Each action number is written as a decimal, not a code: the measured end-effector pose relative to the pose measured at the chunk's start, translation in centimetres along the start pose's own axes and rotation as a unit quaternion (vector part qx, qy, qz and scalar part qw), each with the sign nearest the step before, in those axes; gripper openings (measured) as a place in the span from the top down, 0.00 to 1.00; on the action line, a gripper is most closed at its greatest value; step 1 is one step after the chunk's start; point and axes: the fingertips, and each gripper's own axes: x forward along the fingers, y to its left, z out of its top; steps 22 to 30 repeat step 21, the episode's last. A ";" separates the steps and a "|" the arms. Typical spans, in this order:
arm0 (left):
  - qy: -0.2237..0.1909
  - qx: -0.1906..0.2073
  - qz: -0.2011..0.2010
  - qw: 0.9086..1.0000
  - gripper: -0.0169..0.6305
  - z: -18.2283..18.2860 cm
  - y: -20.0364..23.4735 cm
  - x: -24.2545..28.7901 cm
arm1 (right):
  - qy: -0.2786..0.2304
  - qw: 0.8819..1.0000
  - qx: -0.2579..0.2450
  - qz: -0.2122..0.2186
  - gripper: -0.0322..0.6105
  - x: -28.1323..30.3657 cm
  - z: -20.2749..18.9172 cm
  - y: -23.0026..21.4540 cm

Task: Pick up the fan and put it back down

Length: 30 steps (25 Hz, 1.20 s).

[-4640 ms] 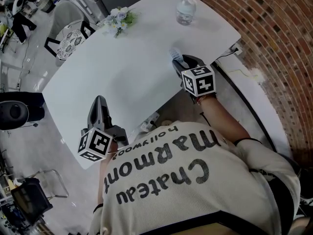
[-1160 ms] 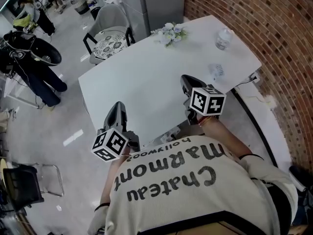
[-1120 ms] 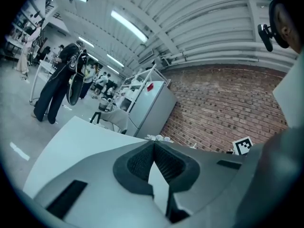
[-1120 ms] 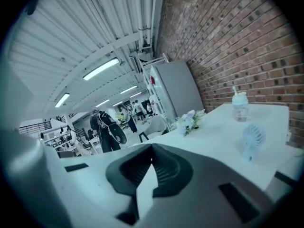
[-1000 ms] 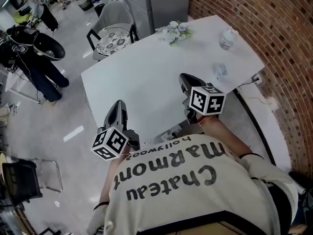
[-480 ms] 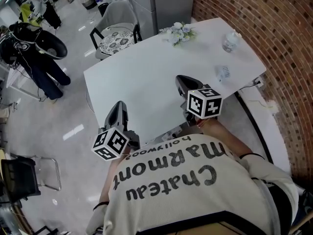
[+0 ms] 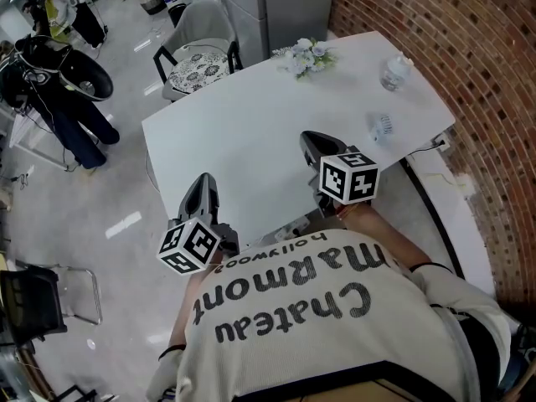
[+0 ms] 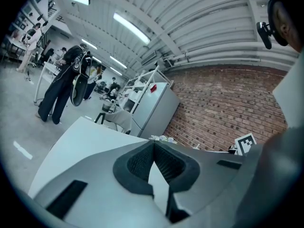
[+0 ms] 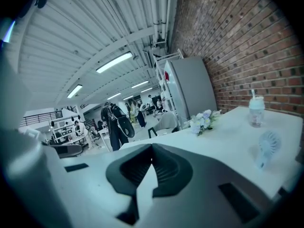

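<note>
Nearest the camera, at 6 o'clock in the head view, the person's pale shirt is seen, and both tools are held out from it over the near edge of the white table. The left gripper is carried at about 7 o'clock of the tabletop. In the left gripper view its jaws are seen pressed together at the tips, with nothing pinched between the ribbed pads; only bare table shows through the gap behind them. The right gripper is held at about 5 o'clock of the tabletop. In the right gripper view its jaws are likewise closed tip to tip, and nothing is gripped or touched by them. The fan, small and white, is found lying on the table at about 2 o'clock from the right gripper, near the right edge and well apart from both tools; it is also caught in the right gripper view. Further on, at 1 o'clock, a clear bottle is stood upright. A bunch of flowers is laid at 12 o'clock, by the far edge. Beyond the table, a chair is placed at 11 o'clock, and a brick wall is seen along the right side.
</note>
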 end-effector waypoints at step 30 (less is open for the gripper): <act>0.004 -0.006 -0.003 1.000 0.97 -1.2 -0.9 -0.5 | 0.007 1.000 0.011 -0.018 0.95 -1.8 -1.4 -1.7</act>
